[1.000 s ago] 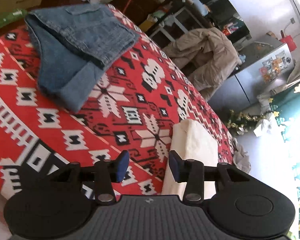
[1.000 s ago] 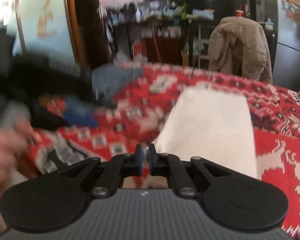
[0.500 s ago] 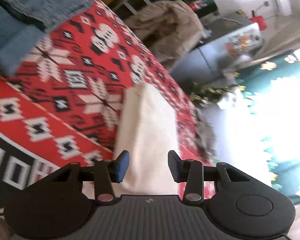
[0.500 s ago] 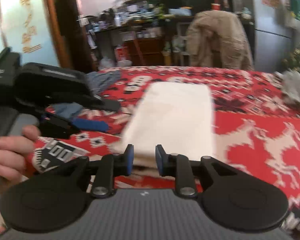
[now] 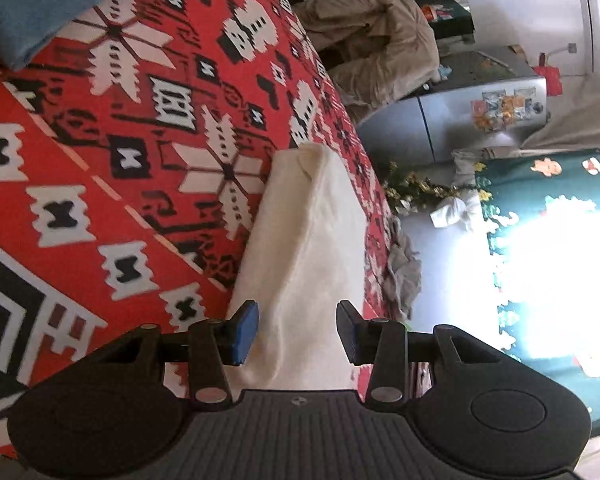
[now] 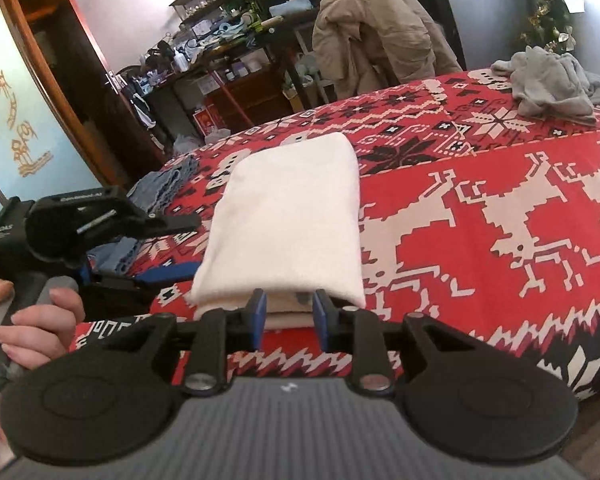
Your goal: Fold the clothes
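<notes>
The right gripper [image 6: 288,316] is standing unclenched at the near edge of the folded cream garment [image 6: 288,216], gripping nothing. The left gripper [image 5: 296,332], also released, is hovering at its left side. The garment is lying on the red patterned blanket [image 6: 480,216].

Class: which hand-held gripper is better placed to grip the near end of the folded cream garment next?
Probably the right hand-held gripper: its open jaws face the near edge of the folded cream garment. The left hand-held gripper comes in at its side edge.
</notes>
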`<state>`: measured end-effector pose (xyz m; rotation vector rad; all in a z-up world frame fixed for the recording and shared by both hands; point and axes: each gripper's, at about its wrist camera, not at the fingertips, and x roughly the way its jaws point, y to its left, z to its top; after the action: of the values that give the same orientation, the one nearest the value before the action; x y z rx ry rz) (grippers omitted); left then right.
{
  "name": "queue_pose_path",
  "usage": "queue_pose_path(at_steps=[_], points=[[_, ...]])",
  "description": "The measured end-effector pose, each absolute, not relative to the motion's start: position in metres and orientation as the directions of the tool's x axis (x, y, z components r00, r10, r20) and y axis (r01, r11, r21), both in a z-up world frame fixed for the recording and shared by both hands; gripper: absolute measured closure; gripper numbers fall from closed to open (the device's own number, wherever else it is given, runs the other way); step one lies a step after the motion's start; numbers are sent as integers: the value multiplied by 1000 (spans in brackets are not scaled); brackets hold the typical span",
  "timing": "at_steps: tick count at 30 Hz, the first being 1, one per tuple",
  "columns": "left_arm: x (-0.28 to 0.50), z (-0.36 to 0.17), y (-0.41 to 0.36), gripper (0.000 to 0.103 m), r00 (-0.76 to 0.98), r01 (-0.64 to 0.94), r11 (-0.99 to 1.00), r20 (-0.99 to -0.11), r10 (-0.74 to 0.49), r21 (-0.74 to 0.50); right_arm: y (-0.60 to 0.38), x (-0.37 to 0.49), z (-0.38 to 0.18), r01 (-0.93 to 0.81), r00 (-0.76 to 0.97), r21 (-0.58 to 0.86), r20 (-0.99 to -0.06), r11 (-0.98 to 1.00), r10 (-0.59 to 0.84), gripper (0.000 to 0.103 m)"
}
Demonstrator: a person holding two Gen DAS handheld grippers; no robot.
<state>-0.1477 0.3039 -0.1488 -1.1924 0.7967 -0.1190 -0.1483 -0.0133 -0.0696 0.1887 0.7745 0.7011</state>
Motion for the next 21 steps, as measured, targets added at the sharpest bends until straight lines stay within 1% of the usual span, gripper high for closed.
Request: queue_pose_path(at_steps=[4,17,21], points=[[-146,-156,310,60,736,-309,306,-430,-523,-901,-11,-150,-70,-512,501,406,-574,757,647,73],[-144,-161,309,60,725,-264,239,-356,-590,-934,-10,-152,-70,-488,491,441,-575,753,655,72],[-145,-162,308,56,714,-246,228,-335,-615,-942,-9,-154,-68,-492,493,440,-570,751,657,71]])
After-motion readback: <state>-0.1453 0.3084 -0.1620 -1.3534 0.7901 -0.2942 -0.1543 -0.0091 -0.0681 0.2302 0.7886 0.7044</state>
